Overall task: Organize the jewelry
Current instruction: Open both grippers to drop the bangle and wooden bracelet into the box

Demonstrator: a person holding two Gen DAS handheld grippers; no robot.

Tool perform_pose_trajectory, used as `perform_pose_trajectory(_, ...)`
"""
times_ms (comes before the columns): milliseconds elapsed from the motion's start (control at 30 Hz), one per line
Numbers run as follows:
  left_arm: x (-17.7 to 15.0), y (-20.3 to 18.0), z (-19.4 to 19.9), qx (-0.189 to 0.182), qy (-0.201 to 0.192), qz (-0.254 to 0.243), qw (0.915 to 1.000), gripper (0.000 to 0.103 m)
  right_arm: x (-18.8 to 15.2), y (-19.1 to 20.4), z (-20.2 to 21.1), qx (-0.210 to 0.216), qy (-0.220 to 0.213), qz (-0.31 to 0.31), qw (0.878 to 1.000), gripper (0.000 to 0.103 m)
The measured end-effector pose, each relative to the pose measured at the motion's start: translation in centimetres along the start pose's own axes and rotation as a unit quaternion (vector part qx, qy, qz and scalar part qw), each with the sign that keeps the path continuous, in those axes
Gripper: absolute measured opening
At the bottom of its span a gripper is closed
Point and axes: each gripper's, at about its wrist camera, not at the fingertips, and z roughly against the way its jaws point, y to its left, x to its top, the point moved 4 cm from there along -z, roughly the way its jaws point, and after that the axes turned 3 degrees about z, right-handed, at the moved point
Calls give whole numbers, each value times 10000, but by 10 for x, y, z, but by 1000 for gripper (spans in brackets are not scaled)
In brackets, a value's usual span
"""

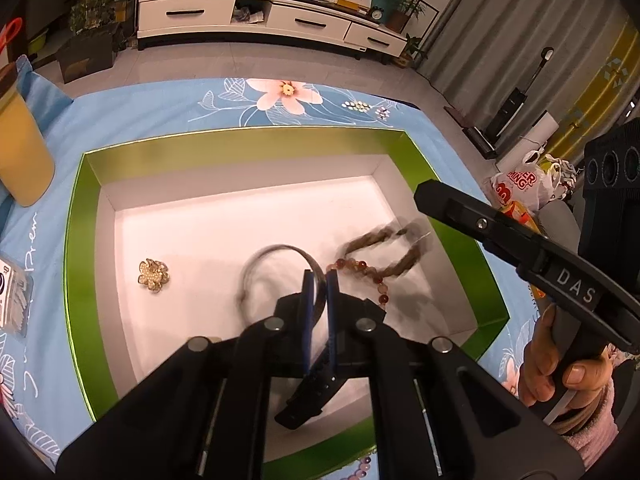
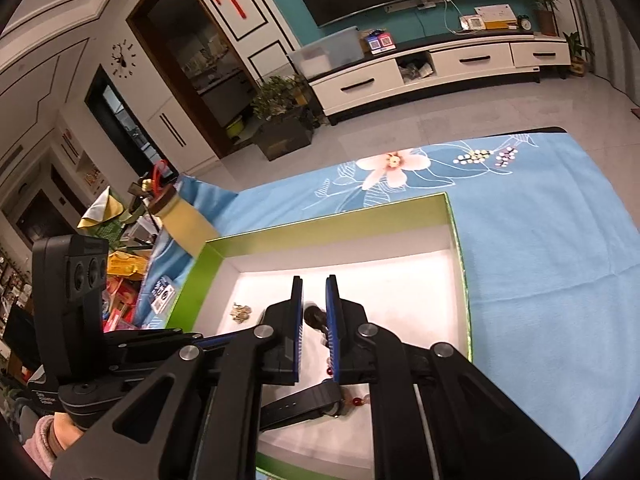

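The left hand-held gripper [image 1: 320, 276] is clenched on a thin metal bangle [image 1: 276, 249], pinching its rim between the blue-edged fingers while the rest of the ring, blurred, hangs out to the left over the white floor of a green-walled box [image 1: 86, 264]. Just right of those fingers lies a beaded bracelet [image 1: 374, 270] with reddish beads and a brown braided cord, also blurred, close to the box's right wall. A gold flower brooch [image 1: 153, 275] sits well apart to the left, with bare white floor between it and the bangle and more toward the far wall. A black watch [image 1: 316, 380] lies under the left hand-held gripper, near the front wall. In the right wrist view the right hand-held gripper [image 2: 314, 312] hovers inside the box with its fingers narrowly parted around a dark blurred piece; whether it grips that piece I cannot tell. The box rests on a blue floral cloth [image 2: 560, 248] over the table, which stretches bare to the right of the box. A yellow cup [image 1: 22, 148] stands outside the box's far left corner.
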Motion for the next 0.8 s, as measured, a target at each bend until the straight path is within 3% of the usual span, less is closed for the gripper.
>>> perform_pose_trajectory(100,4,0,3,-11,-86,66,9999,19,-1,-7,-2,-104,47,-155,9998,27)
perform_pose_trajectory(233,6,0,19,-60,-309,111,9994,42,-4,-12,4,-100,-2,-211,9997,27)
perform_pose_trajectory(367,0,5,43,50,-557,137,9983,54,-13,-10,16,-126,-1,-113,9999,27)
perform_pose_trajectory(433,-5,11,57,132,-661,203,9975,69,-17,-7,24,-129,-12,-26,9999,32)
perform_pose_trajectory(500,-12,16,71,210,-779,230,9965,74,-22,-3,33,-142,-44,47,9999,42)
perform_pose_trajectory(633,-28,34,98,448,-931,344,9941,89,-34,7,53,-149,-99,233,9996,48)
perform_pose_trajectory(700,-38,43,111,482,-989,472,9928,92,-43,13,64,-160,-112,346,9992,59)
perform_pose_trajectory(800,-56,58,127,612,-1064,631,9904,95,-56,21,77,-267,-118,550,9981,61)
